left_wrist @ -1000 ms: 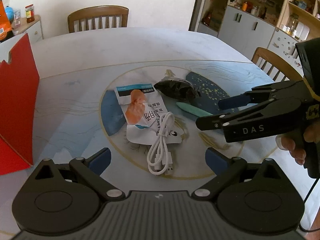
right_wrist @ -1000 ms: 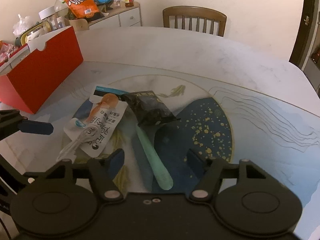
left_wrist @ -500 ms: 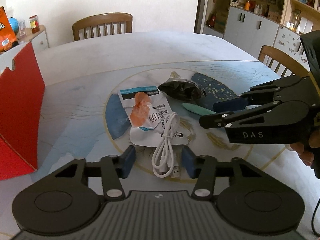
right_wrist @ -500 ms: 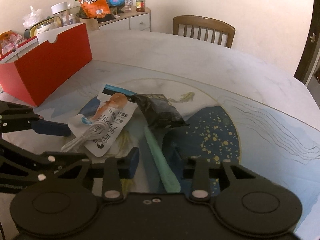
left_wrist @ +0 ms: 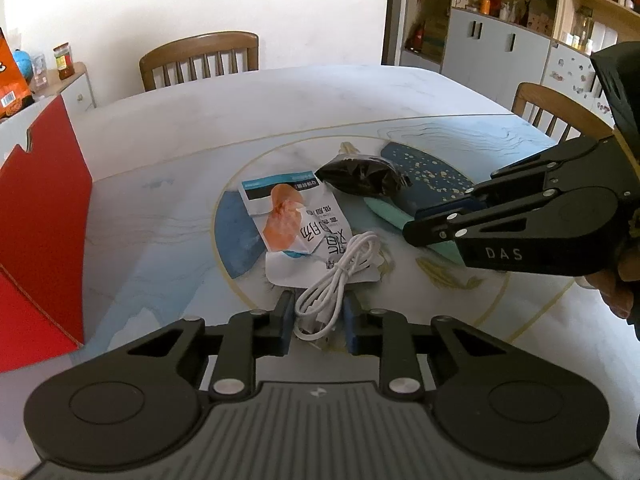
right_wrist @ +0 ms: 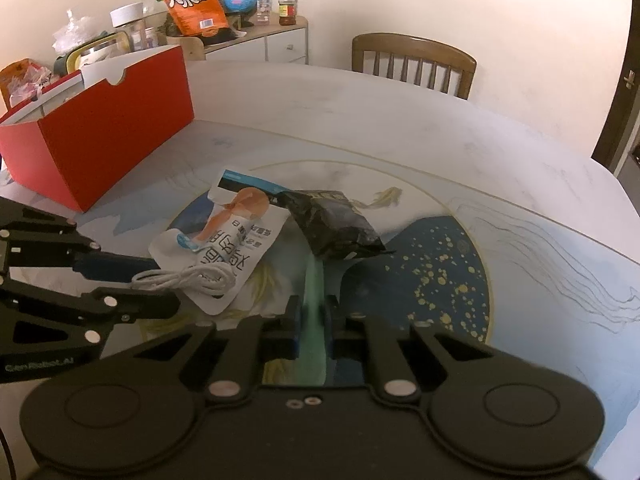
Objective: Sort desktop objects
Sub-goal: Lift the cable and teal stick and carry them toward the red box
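A coiled white USB cable (left_wrist: 344, 264) lies partly on a white snack packet (left_wrist: 288, 216) with an orange picture. My left gripper (left_wrist: 319, 322) is closing its jaws, and the pads press on the near end of the coil. A mint-green flat stick (right_wrist: 316, 280) runs from under a black packet (right_wrist: 332, 228) toward me. My right gripper (right_wrist: 312, 320) is closing on it, pads against both its sides. In the right wrist view the left gripper (right_wrist: 164, 284) comes in from the left at the cable (right_wrist: 188, 280). Both objects still rest on the table.
An open red box (right_wrist: 100, 136) stands at the table's left side, seen also as the red box (left_wrist: 36, 208). Wooden chairs (left_wrist: 200, 60) (left_wrist: 552, 108) stand at the far and right edges. A cluttered sideboard (right_wrist: 240, 36) is behind the box. A hand (left_wrist: 616, 292) holds the right gripper.
Both grippers went from wide open to shut: the left on the white cable, the right on the green stick. Neither hand has shifted much, and the objects lie where they were.
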Demonstrator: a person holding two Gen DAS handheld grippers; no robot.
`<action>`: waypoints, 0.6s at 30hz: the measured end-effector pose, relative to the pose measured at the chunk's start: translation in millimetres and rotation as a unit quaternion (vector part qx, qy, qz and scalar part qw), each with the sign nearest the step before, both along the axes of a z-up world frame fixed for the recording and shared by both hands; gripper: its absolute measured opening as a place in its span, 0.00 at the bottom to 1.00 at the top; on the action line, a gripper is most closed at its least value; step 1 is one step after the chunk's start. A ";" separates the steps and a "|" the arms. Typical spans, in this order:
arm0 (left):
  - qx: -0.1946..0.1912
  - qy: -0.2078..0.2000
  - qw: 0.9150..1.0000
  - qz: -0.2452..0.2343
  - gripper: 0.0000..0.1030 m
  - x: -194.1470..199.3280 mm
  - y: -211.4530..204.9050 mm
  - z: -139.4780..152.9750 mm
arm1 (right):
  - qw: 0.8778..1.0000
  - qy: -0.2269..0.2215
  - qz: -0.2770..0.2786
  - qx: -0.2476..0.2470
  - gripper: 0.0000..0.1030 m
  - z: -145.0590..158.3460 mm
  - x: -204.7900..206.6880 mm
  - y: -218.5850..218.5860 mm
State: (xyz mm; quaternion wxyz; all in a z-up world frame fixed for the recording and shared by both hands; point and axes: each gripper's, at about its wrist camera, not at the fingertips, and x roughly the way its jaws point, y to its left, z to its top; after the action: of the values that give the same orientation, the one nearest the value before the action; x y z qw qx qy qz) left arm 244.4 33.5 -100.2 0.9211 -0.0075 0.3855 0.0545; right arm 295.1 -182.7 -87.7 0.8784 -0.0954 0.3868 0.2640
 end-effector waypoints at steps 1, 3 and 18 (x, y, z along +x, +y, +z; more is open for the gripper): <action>-0.001 0.001 1.000 0.000 0.22 -0.9 0.2 0.4 | 1.000 0.001 -0.003 0.000 0.10 0.1 -0.3 -0.1; -0.006 0.002 1.000 -0.001 0.22 -2.6 1.1 1.1 | 1.000 0.005 -0.006 0.003 0.10 0.9 -1.4 -1.6; -0.016 0.000 1.000 -0.008 0.22 -20.5 6.6 19.2 | 0.999 0.027 -0.024 0.011 0.10 15.3 -26.8 -7.7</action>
State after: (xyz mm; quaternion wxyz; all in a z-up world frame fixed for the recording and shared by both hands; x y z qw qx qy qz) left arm 223.8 40.1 -81.0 0.9212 -0.0189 0.3865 0.0409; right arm 268.2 -190.4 -72.3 0.8745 -0.0697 0.4099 0.2498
